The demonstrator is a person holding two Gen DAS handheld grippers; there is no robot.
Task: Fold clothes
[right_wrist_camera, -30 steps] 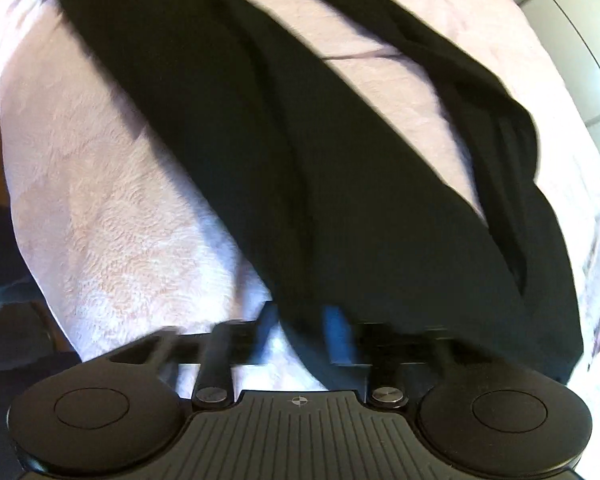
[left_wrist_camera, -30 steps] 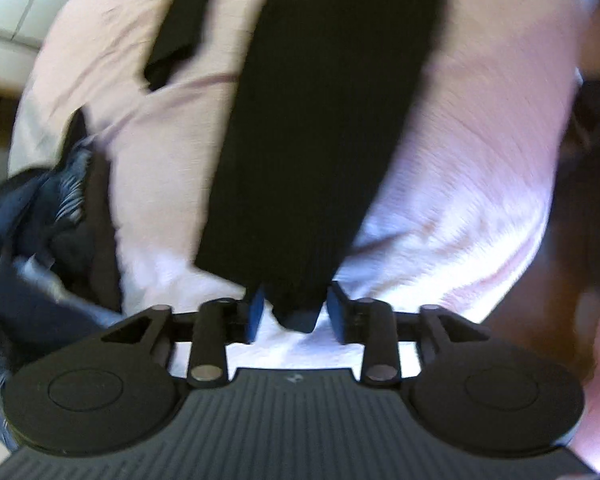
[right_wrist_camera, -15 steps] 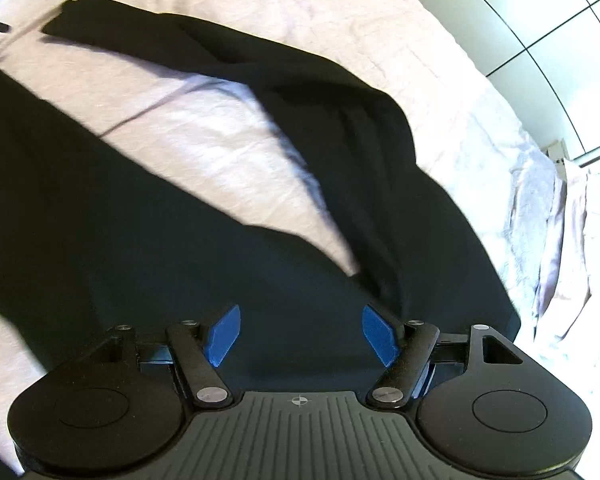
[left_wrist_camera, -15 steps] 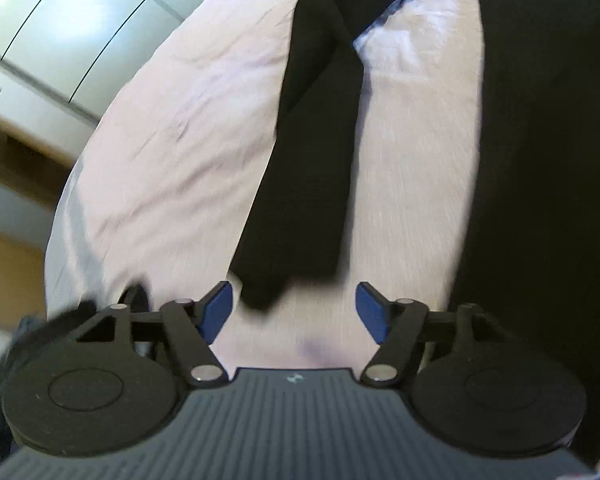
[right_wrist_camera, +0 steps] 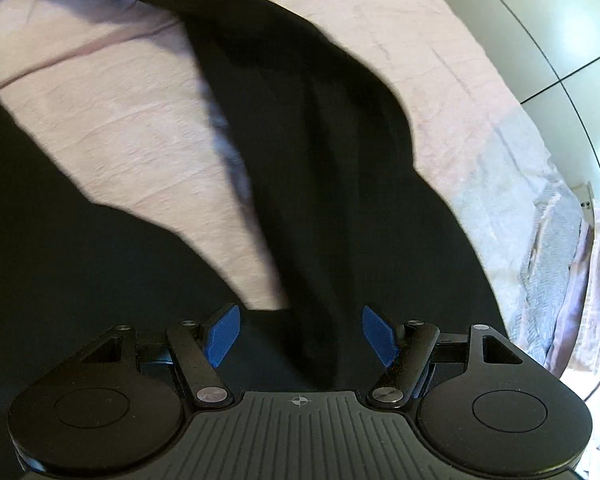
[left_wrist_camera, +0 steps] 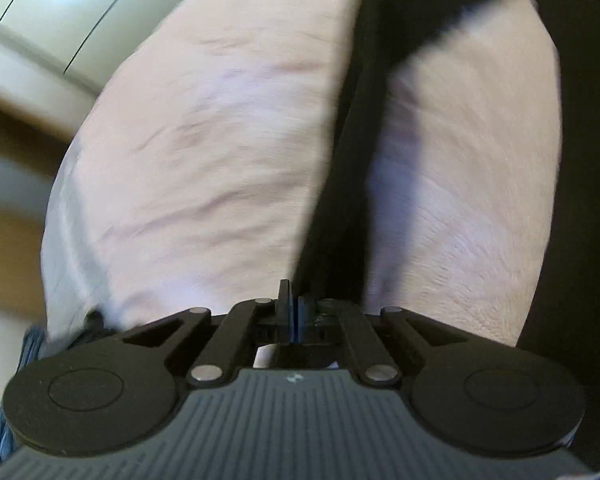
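A black long-sleeved garment [right_wrist_camera: 340, 200] lies spread on a pale pink bed sheet [right_wrist_camera: 120, 140]. In the left wrist view one black sleeve [left_wrist_camera: 352, 200] runs taut down the sheet [left_wrist_camera: 200, 160] to my left gripper [left_wrist_camera: 294, 312]. That gripper's jaws are closing pad to pad, pinching the sleeve's end. The garment's body [left_wrist_camera: 580, 200] fills the right edge. My right gripper [right_wrist_camera: 302, 334] hangs open just above the garment, with a fold of black cloth under the gap and its blue pads [right_wrist_camera: 224, 334] clear of it.
White wardrobe doors [right_wrist_camera: 540, 40] stand beyond the bed and also show in the left wrist view [left_wrist_camera: 40, 8]. A grey patterned blanket [right_wrist_camera: 548, 260] hangs at the bed's right edge. Bluish clothing [left_wrist_camera: 28, 344] sits at the bed's lower left, by a wooden floor [left_wrist_camera: 4, 240].
My left gripper let go of the black cloth, swung open to the sleeve's end and closed on it; the sleeve now stretches taut. My right gripper opened and moved along the garment.
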